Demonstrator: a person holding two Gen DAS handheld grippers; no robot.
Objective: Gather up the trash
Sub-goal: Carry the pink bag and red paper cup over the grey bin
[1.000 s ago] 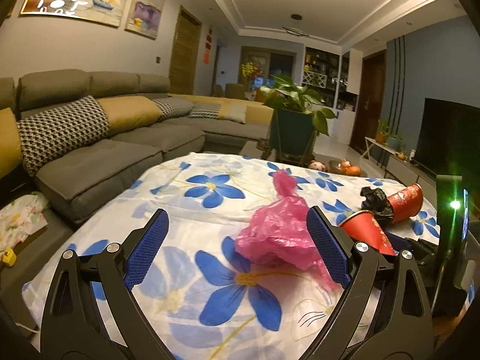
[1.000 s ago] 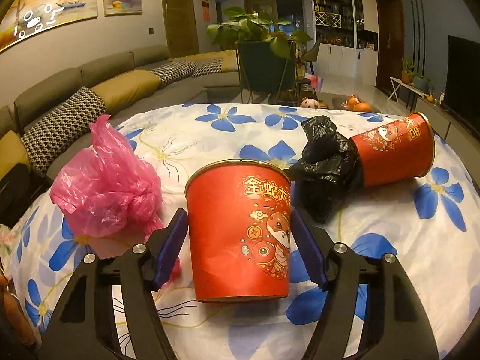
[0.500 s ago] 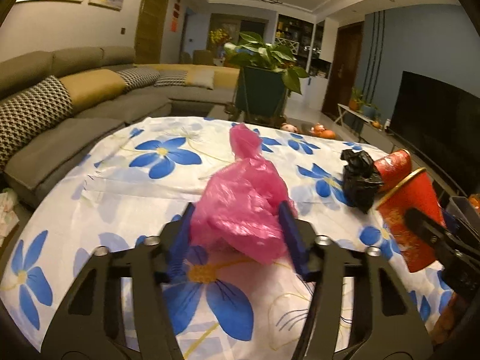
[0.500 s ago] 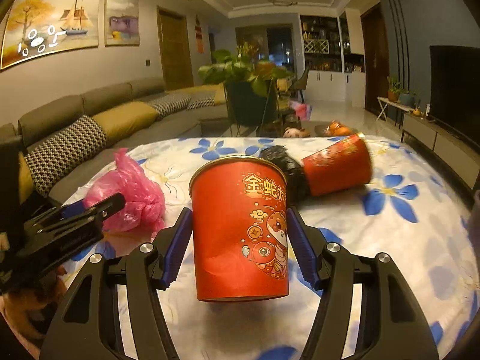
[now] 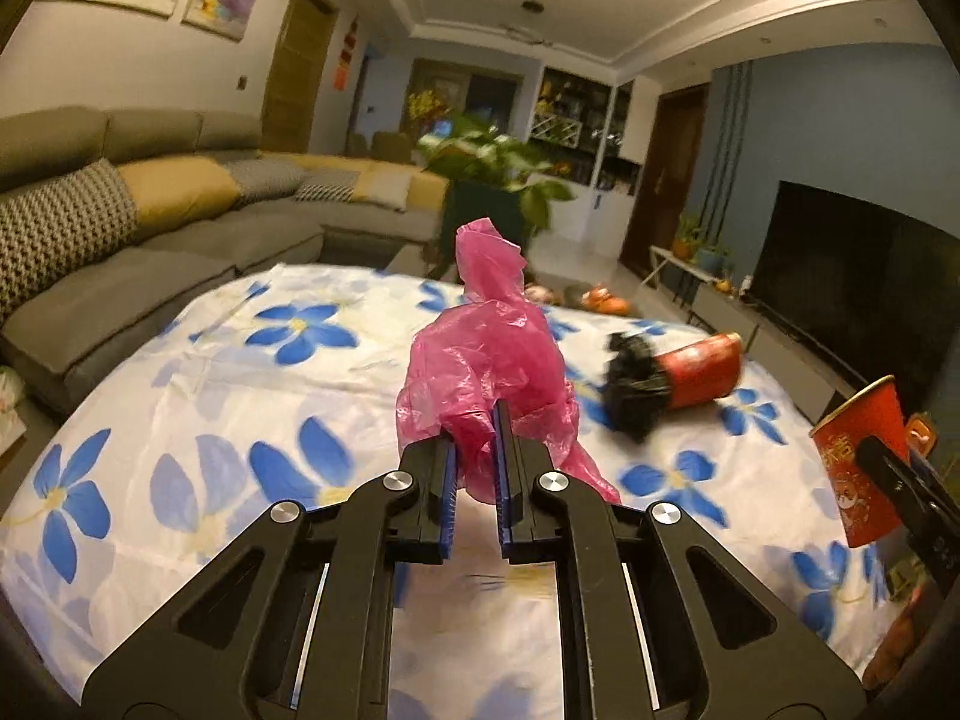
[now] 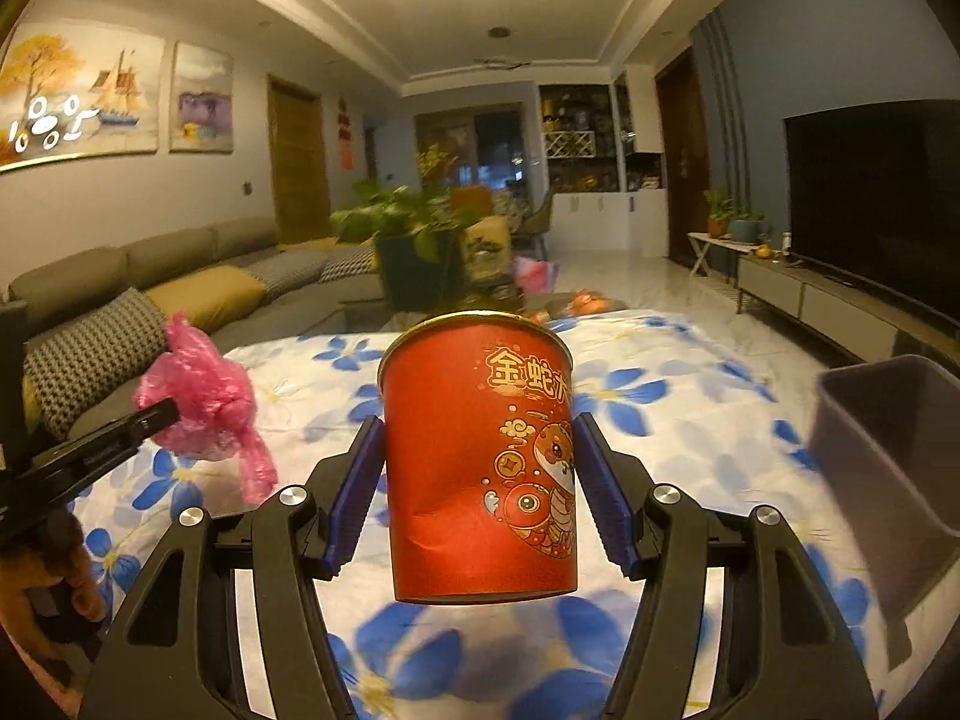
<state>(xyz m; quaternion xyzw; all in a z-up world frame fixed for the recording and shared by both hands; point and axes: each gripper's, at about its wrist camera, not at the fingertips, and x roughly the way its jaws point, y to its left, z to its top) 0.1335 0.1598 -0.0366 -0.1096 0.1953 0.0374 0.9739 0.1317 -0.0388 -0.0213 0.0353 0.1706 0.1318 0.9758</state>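
Observation:
A crumpled pink plastic bag [image 5: 486, 360] is pinched between the blue pads of my left gripper [image 5: 474, 450], whose jaws are still closing on it; the bag [image 6: 201, 402] also shows at the left of the right wrist view. My right gripper [image 6: 480, 474] is shut on an upright red paper cup [image 6: 480, 468], lifted off the cloth; the same cup [image 5: 861, 468] appears at the right edge of the left wrist view. A second red cup [image 5: 699, 369] lies on its side with a black plastic bag [image 5: 633, 387] bunched at its mouth.
A white cloth with blue flowers [image 5: 252, 396] covers the table. A dark bin [image 6: 894, 456] stands at the right of the right wrist view. A grey sofa [image 5: 120, 252] is on the left, a potted plant [image 5: 492, 180] beyond the table, a TV [image 5: 864, 276] on the right.
My left jaws have gone from wide open around the pink bag to pinched on it. My right gripper has lifted the red cup and swung right, bringing the bin into view.

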